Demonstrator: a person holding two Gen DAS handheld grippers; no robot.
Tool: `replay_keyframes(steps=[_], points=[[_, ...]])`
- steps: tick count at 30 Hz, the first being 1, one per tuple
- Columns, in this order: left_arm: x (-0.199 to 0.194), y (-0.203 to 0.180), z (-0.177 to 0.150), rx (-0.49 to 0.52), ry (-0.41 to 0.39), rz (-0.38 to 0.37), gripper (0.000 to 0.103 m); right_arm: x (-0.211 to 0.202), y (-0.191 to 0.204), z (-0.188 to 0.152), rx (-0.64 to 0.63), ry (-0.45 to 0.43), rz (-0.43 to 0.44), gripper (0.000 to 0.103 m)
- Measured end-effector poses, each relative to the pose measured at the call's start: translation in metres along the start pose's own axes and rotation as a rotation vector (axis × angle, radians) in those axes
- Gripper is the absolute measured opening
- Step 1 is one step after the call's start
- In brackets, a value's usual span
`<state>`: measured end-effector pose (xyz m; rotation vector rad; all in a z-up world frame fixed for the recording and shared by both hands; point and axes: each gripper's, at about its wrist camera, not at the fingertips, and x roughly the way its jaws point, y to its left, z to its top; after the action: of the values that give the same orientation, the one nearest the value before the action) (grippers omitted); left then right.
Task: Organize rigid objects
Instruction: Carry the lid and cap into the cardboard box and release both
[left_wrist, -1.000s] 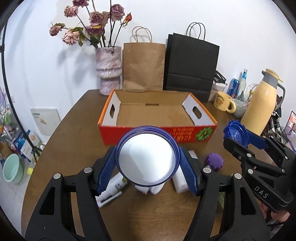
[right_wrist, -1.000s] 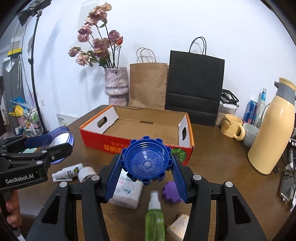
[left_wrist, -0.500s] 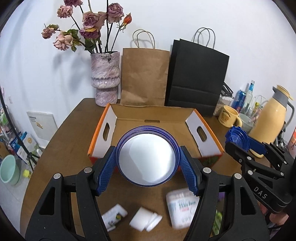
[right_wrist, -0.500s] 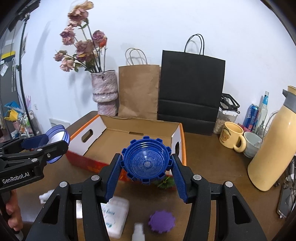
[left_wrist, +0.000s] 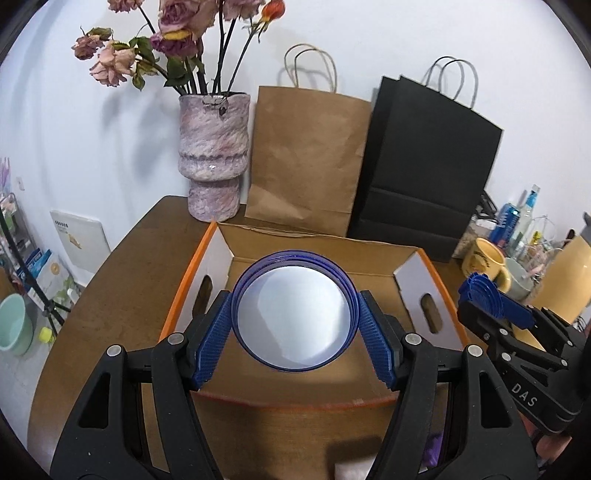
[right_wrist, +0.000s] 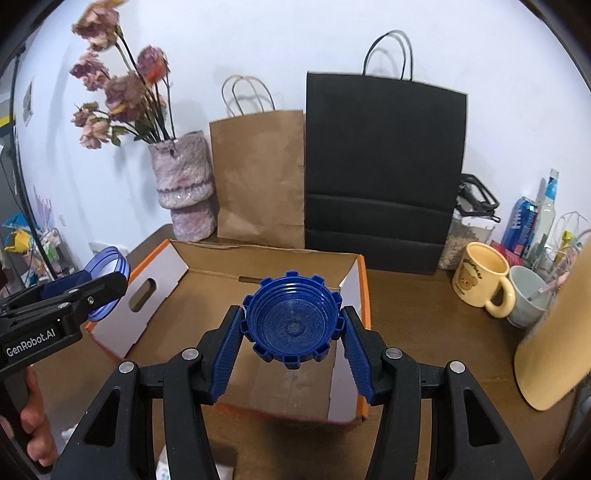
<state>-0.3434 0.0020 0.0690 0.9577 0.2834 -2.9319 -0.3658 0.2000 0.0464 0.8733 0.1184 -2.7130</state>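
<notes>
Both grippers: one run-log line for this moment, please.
left gripper: shut on blue-rimmed lid | right gripper: shut on blue ridged cap | both above cardboard box

Round lid (left_wrist: 293, 314): translucent blue rim, pale whitish face turned toward the camera; held on edge between blue ribbed pads, centre of the left wrist frame, in front of the box's open inside.
Toothed cap (right_wrist: 293, 319): solid dark blue, notched outer rim, ridged hollow facing the camera; held at centre of the right wrist frame.
Cardboard box (right_wrist: 177, 258): open top, orange edges, brown floor, white end flaps with handle slots; mid-frame, upright on the table.
</notes>
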Motion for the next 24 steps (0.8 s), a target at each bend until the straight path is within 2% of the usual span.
replay_keyframes(steps=[7, 15, 24], points=[[0.035, 0.001, 0.009, 0.010, 0.040, 0.036, 0.063, 0.034, -0.003, 0.007, -0.026, 0.062, -0.018, 0.058], [0.069, 0.004, 0.004, 0.033, 0.103, 0.089, 0.063, 0.066, -0.006, 0.000, -0.047, 0.125, -0.010, 0.058], [0.081, 0.003, -0.002, 0.060, 0.142, 0.103, 0.063, 0.088, -0.003, -0.013, -0.074, 0.172, -0.013, 0.058]])
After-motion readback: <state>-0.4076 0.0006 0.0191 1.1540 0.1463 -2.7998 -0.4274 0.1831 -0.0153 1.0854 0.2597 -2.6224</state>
